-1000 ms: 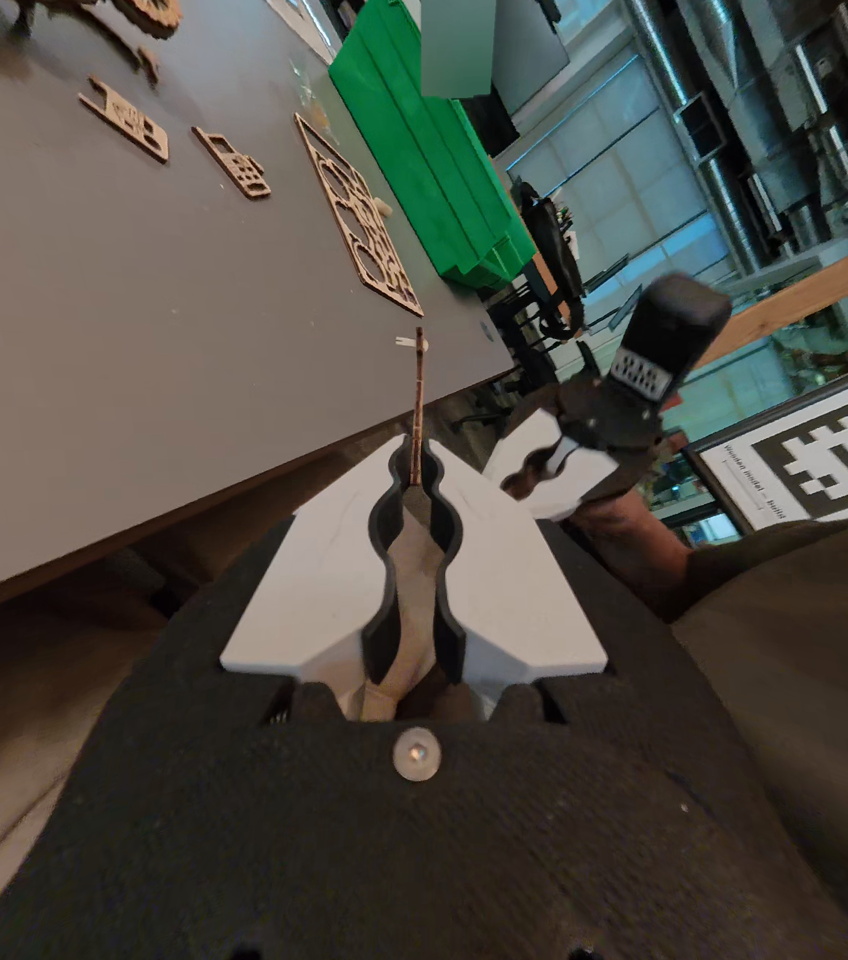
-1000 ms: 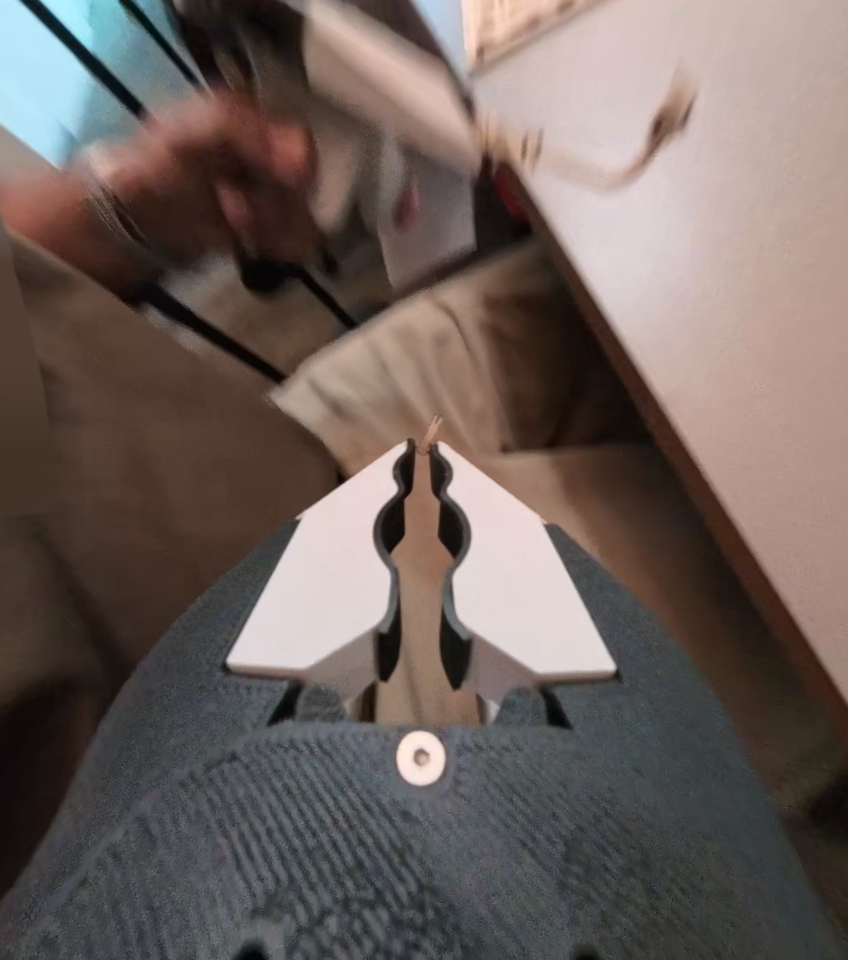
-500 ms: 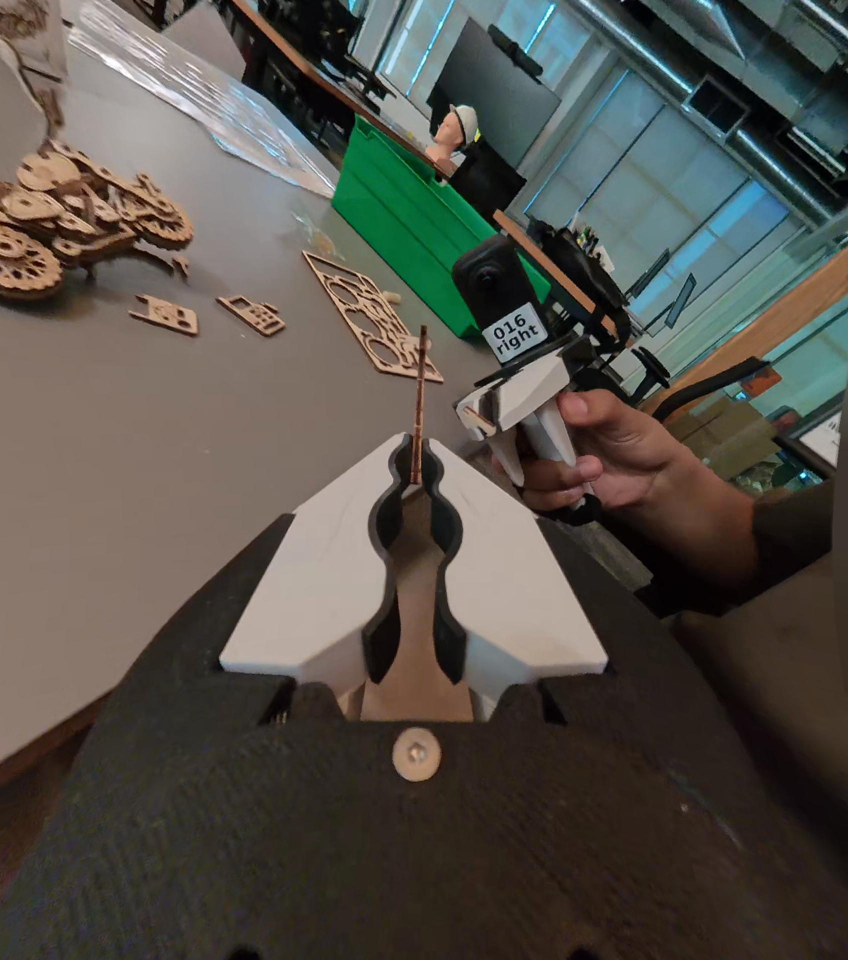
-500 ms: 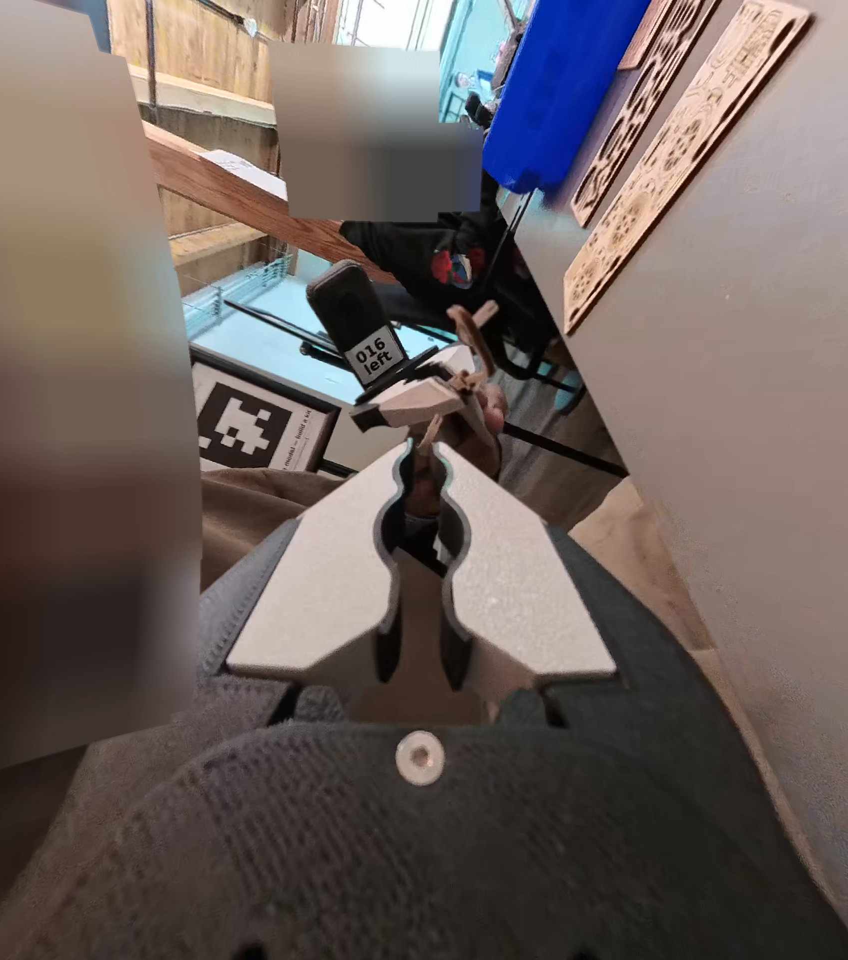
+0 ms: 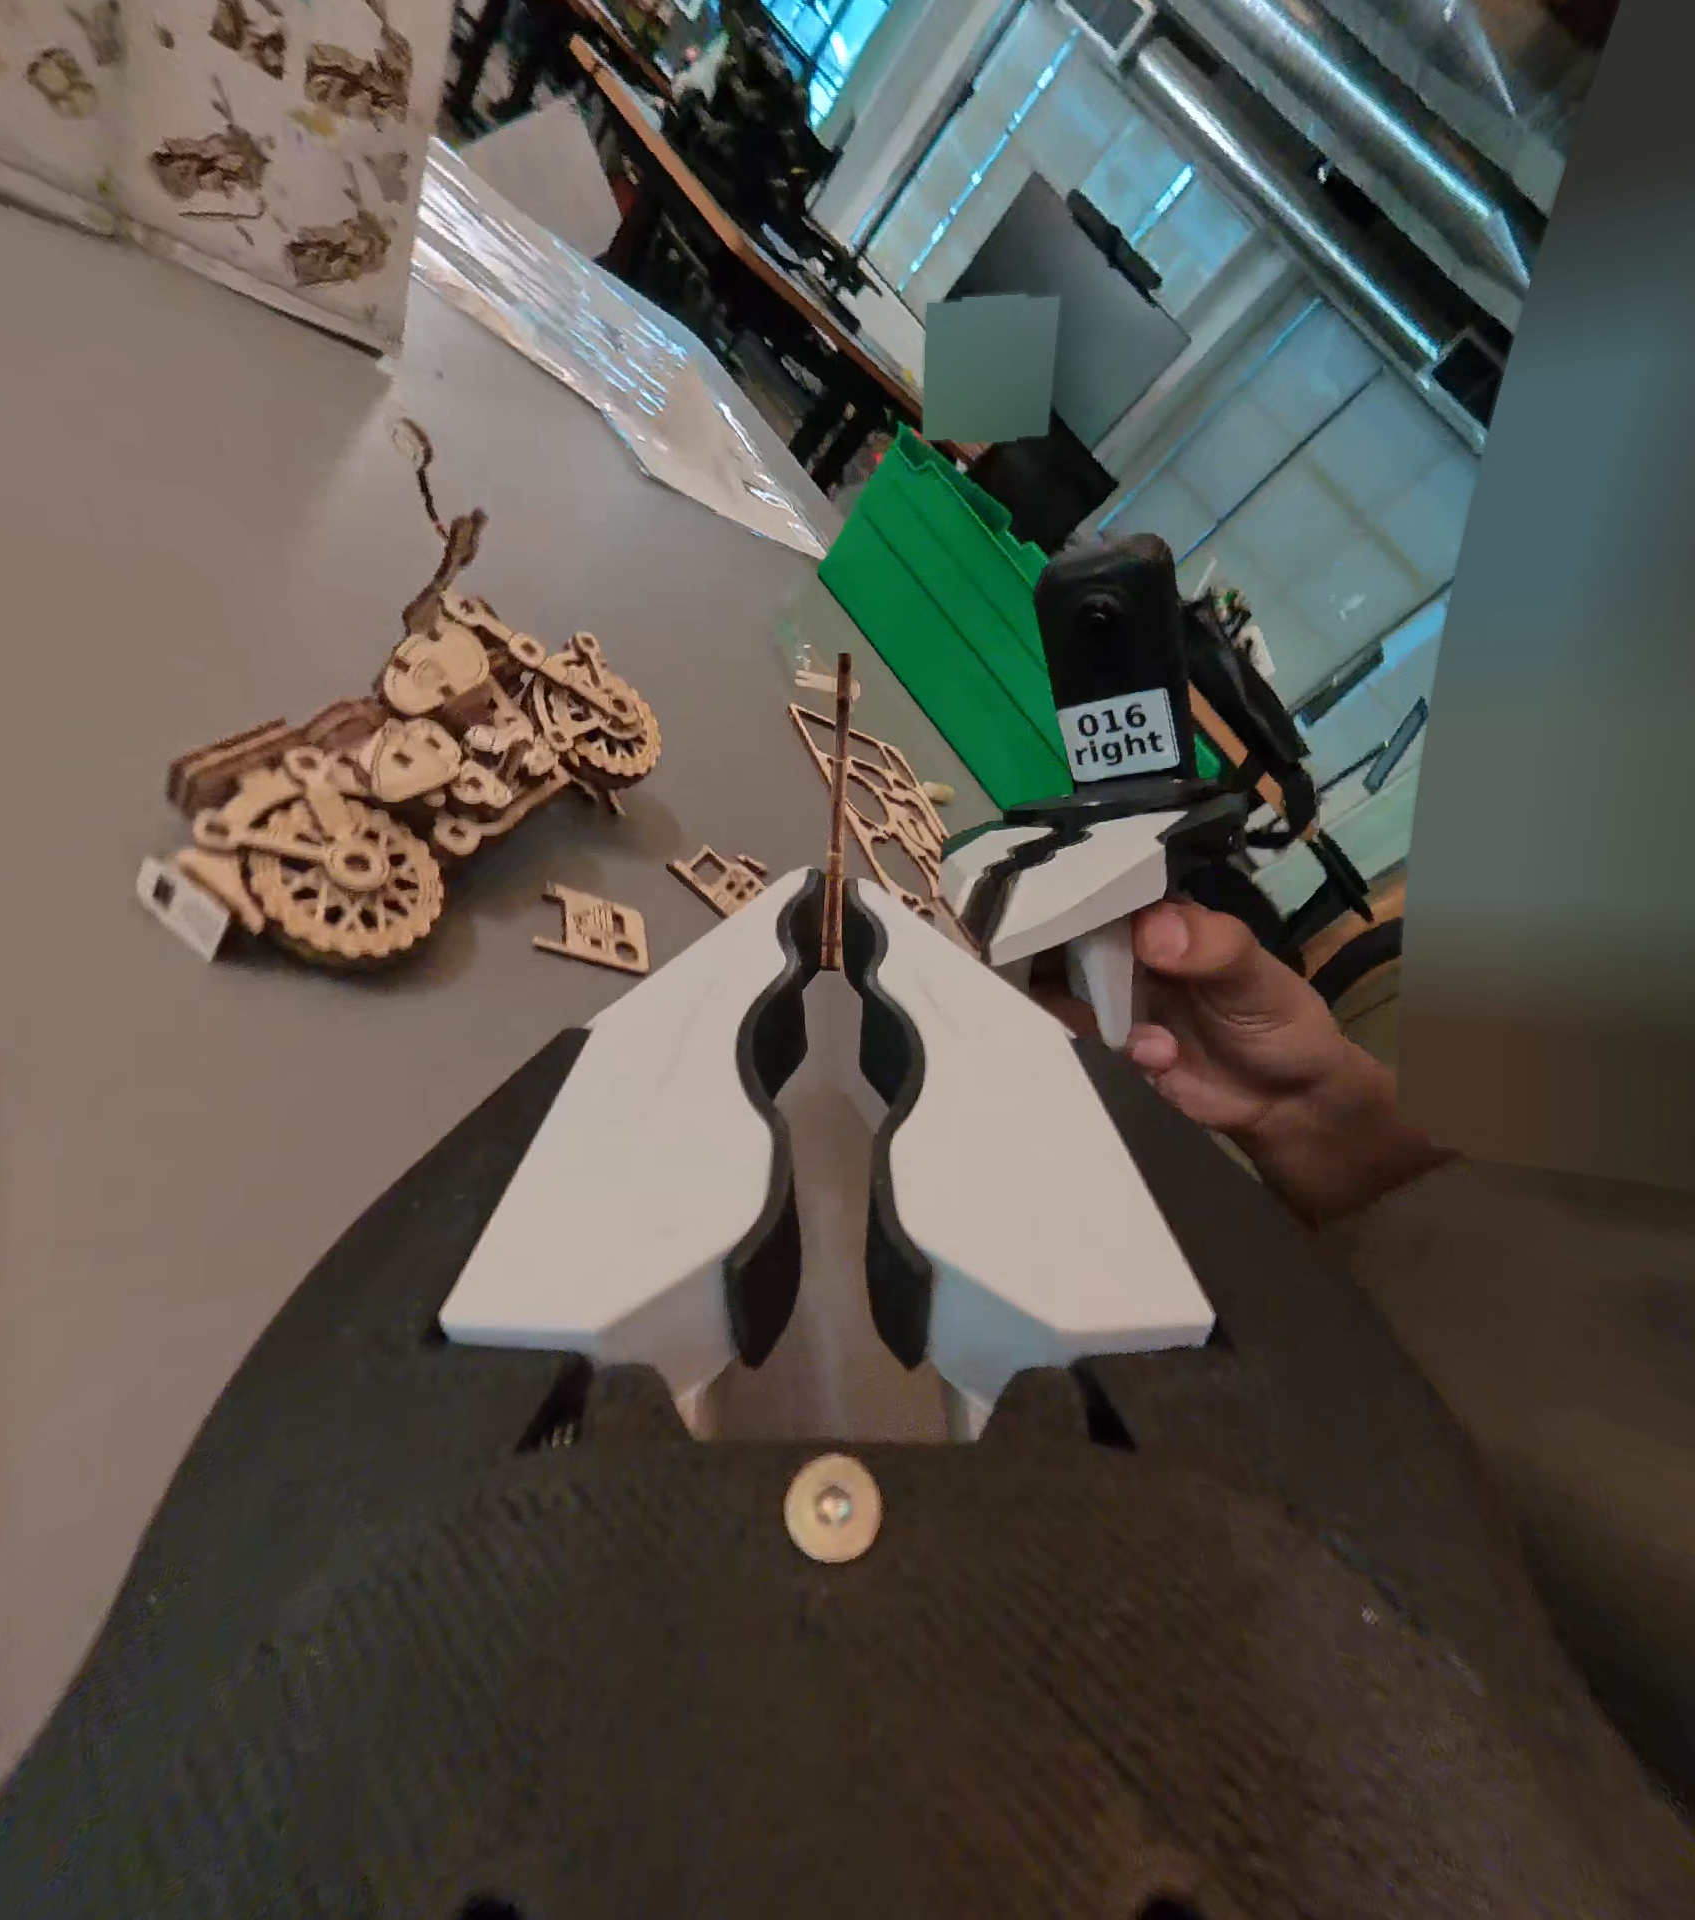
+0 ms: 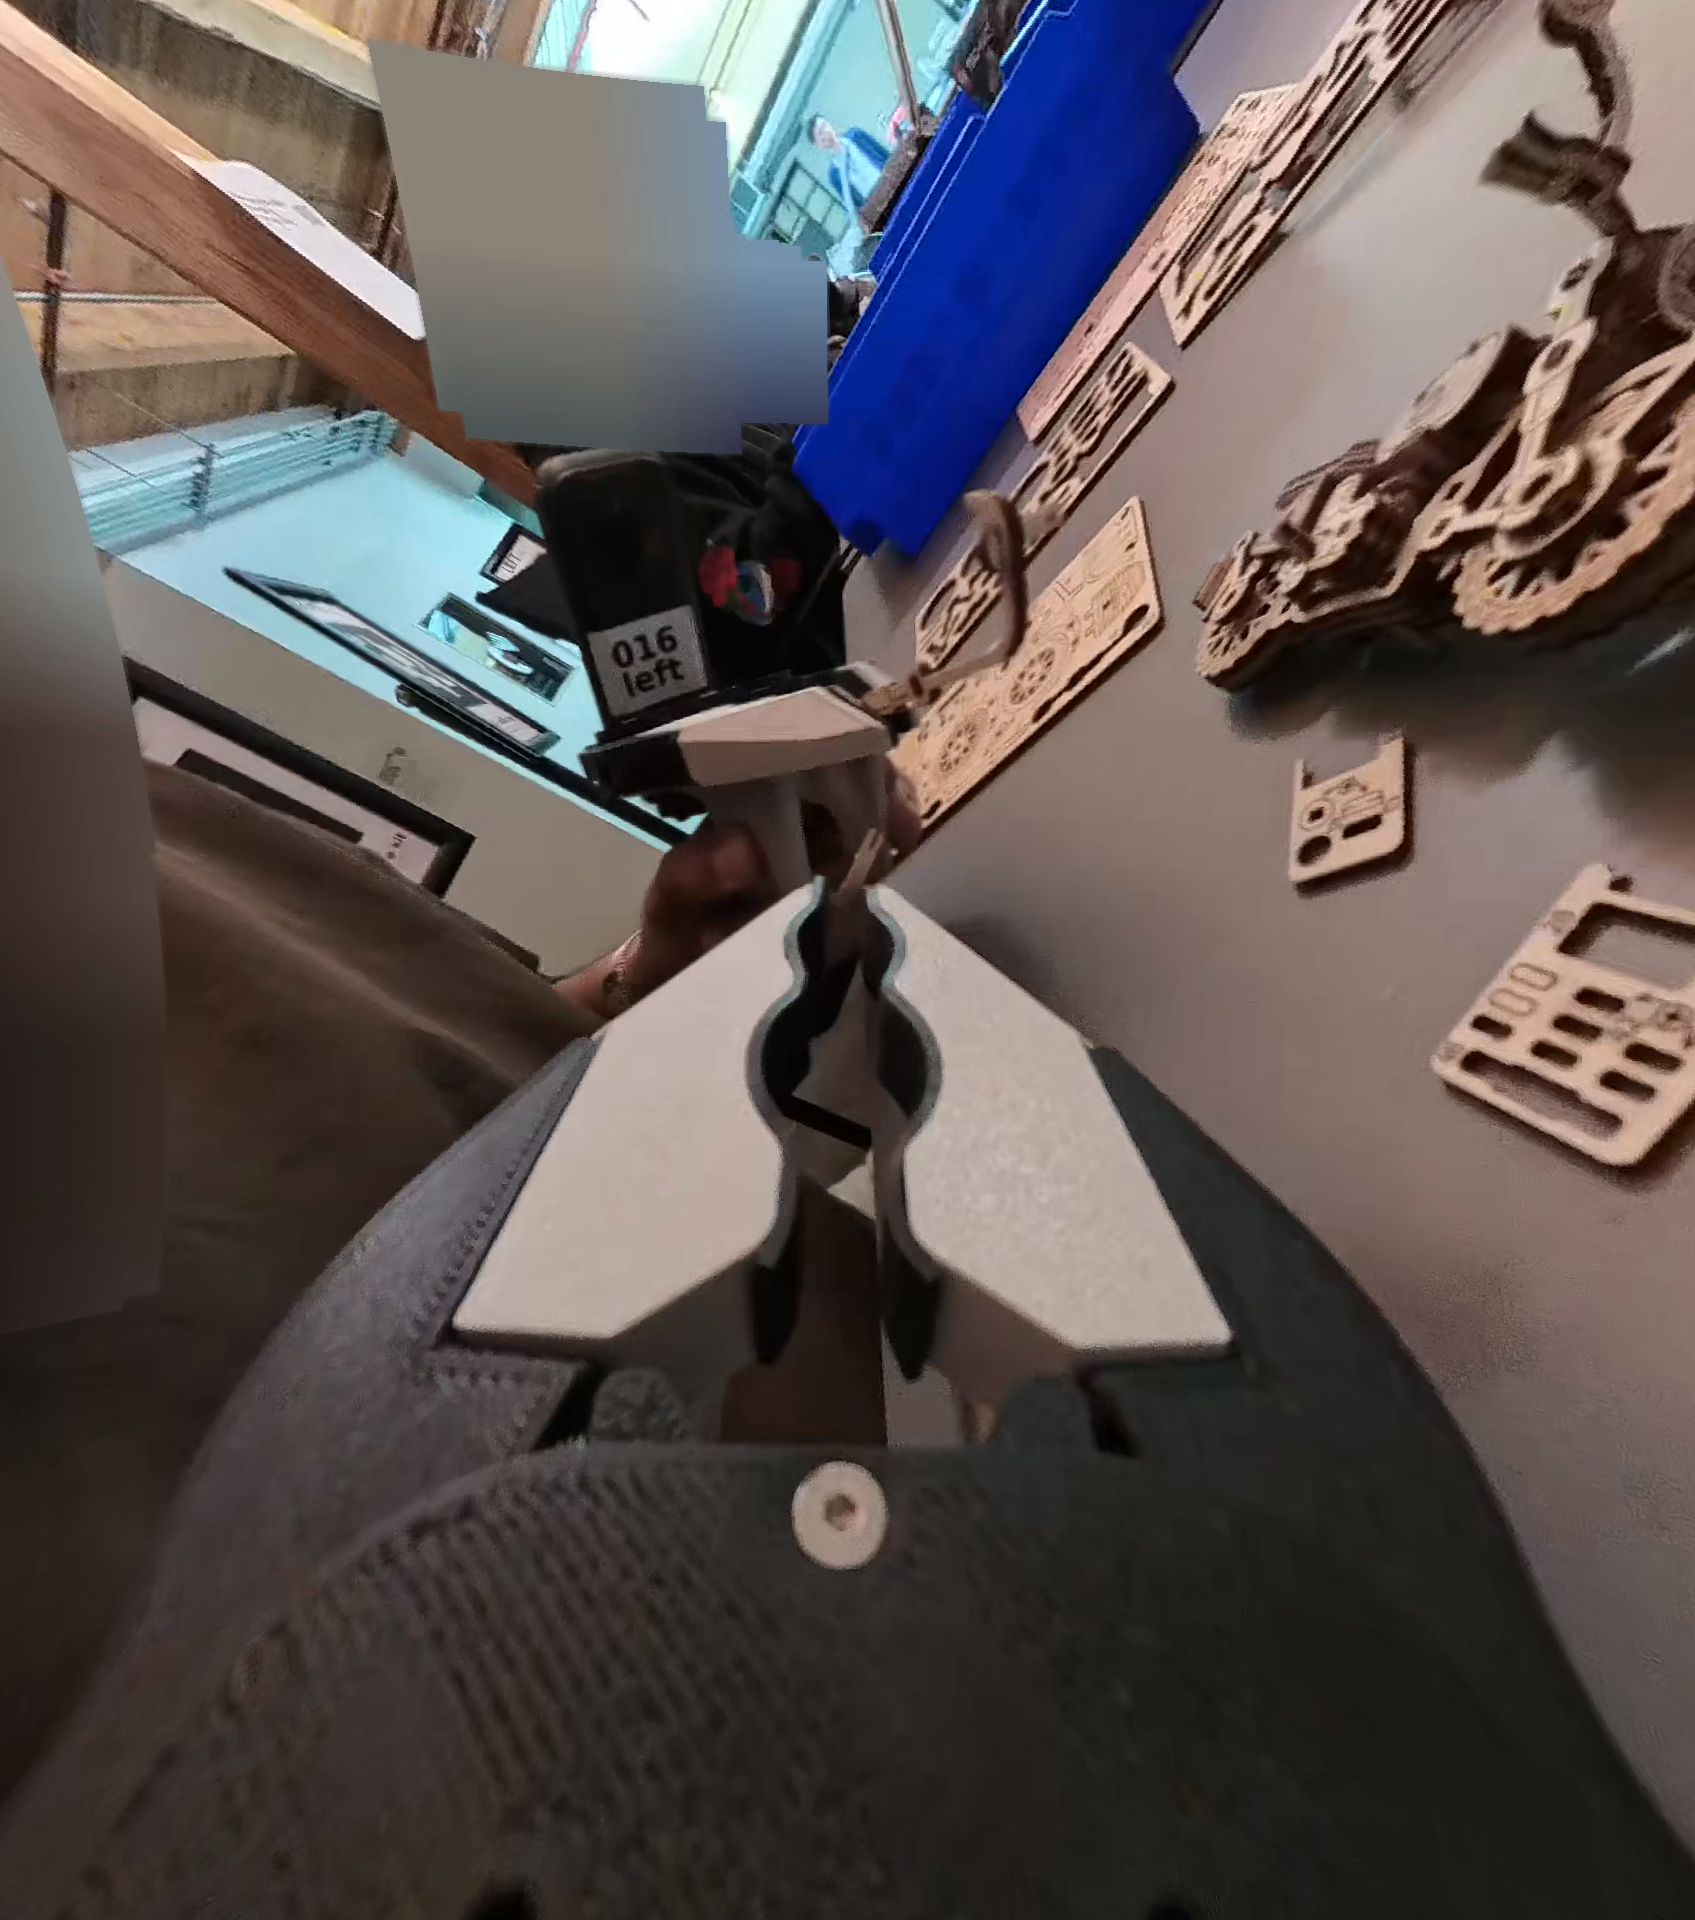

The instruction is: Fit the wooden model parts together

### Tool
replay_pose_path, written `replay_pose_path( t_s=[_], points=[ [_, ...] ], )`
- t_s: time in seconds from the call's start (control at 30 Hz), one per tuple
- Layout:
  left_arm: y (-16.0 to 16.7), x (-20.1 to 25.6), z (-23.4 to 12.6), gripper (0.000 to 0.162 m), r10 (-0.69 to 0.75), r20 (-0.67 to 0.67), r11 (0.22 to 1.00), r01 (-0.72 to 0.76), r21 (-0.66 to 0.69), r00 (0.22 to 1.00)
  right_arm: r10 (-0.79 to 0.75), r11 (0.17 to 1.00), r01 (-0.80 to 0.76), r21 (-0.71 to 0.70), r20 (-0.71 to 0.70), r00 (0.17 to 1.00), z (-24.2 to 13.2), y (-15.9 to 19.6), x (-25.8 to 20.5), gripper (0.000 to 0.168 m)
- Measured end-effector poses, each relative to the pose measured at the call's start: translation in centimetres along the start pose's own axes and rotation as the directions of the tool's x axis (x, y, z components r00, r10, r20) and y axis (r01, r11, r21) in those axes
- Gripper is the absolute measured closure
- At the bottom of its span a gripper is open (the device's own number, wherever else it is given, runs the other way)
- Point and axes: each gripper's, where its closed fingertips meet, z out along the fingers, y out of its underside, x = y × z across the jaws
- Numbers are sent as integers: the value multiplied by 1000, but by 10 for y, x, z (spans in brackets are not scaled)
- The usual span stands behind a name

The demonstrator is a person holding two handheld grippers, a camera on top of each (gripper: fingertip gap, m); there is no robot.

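A thin flat wooden part (image 5: 836,821), seen edge-on in the left wrist view, stands upright out of the left gripper (image 5: 832,894), whose fingers are pinched narrow on its lower end; its long axis runs on from the fingertips, and in the right wrist view it shows as a hooked, curved strip (image 6: 990,603). The right gripper (image 6: 845,914) has its fingers nearly closed on a small pale wooden sliver (image 6: 862,878) poking from the tips. Both are held in the air over the near edge of the grey worktop (image 5: 147,540), the right gripper just to the right of the left one, tips turned toward it. The wooden motorcycle model (image 5: 407,790) lies farther off on the worktop, ahead and left, nearer the left gripper. Loose cut-out pieces (image 5: 594,925) and a punched fret sheet (image 5: 890,800) lie between.
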Motion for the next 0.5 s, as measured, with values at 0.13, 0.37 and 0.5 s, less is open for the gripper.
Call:
replay_pose_path(
  t_s=[0.13, 0.37, 0.5],
  points=[
    [-6, 3, 13, 162, 15, -101, 998, -21, -51, 995, 40, 999, -40, -8, 45, 998, 4, -6, 2, 165],
    [-15, 4, 26, 162, 104, -183, 986, -126, -111, 978, 171, 979, -186, 87, 159, 972, -13, -34, 2, 165],
    [-10, 6, 32, 162, 57, -231, 987, -89, -132, 971, 220, 968, -238, 78, 187, 957, -18, -32, 4, 164]
  ],
)
